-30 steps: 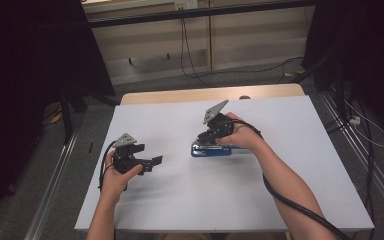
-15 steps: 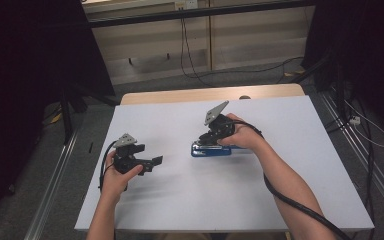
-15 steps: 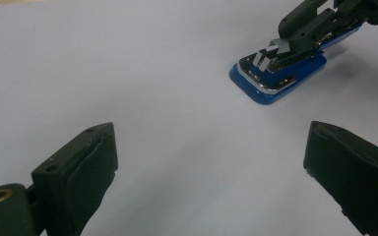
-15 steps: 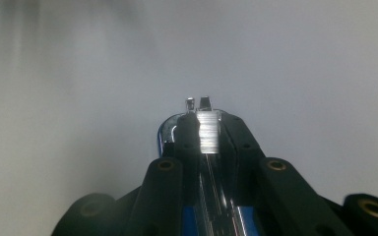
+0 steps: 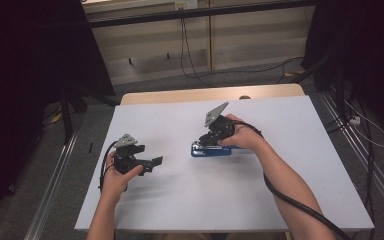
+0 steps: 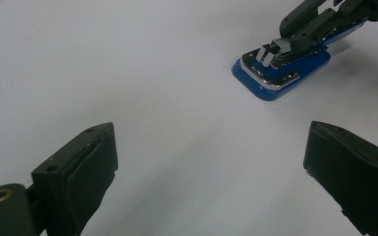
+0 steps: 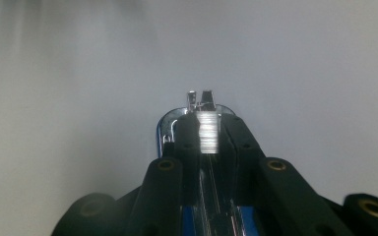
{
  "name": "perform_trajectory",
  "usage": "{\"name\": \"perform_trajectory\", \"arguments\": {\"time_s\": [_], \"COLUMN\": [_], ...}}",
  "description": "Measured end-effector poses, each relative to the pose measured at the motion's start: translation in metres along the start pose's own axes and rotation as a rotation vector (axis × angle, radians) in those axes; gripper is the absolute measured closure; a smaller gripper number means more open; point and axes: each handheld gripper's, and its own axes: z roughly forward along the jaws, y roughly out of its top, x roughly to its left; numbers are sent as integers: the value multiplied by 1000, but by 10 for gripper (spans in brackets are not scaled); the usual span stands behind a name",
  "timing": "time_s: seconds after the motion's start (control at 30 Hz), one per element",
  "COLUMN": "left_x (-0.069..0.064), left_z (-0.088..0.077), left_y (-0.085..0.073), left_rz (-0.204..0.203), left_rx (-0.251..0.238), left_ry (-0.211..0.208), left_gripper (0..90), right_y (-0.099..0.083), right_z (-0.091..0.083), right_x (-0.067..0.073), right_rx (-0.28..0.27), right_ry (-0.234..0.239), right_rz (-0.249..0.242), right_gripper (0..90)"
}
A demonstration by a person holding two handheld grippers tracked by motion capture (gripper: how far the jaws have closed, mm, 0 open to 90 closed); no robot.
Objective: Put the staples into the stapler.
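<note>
A blue stapler point(image 5: 215, 151) lies flat near the middle of the white table point(image 5: 220, 200). My right gripper point(image 5: 203, 141) comes at it from the right, its jaws shut on the stapler's silver top arm. In the right gripper view the right gripper point(image 7: 206, 123) has that silver strip pinched between its pads, and the blue stapler base point(image 7: 163, 132) shows below. My left gripper point(image 5: 155, 161) is held low over the table to the left, apart from the stapler. In the left gripper view the left gripper point(image 6: 206, 147) stands open with bare table between its jaws, and the stapler point(image 6: 268, 88) lies farther off.
A wooden strip point(image 5: 180, 95) runs along the table's far edge. Metal rails point(image 5: 55, 190) flank the table on the floor. Cables point(image 5: 360, 120) lie on the floor at the right and back. The right gripper's cable point(image 5: 290, 200) trails along the forearm.
</note>
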Motion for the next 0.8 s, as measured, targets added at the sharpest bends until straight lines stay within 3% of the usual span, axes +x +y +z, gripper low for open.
{"name": "perform_trajectory", "arguments": {"time_s": [0.8], "left_x": [0], "left_z": [3], "left_y": [-1], "left_rz": [-1], "left_rx": [12], "left_ry": [-3], "left_gripper": [63], "right_y": [-1], "right_z": [3], "right_x": [-2], "right_rx": [-11], "right_ry": [30], "right_rz": [-20], "right_gripper": [797]}}
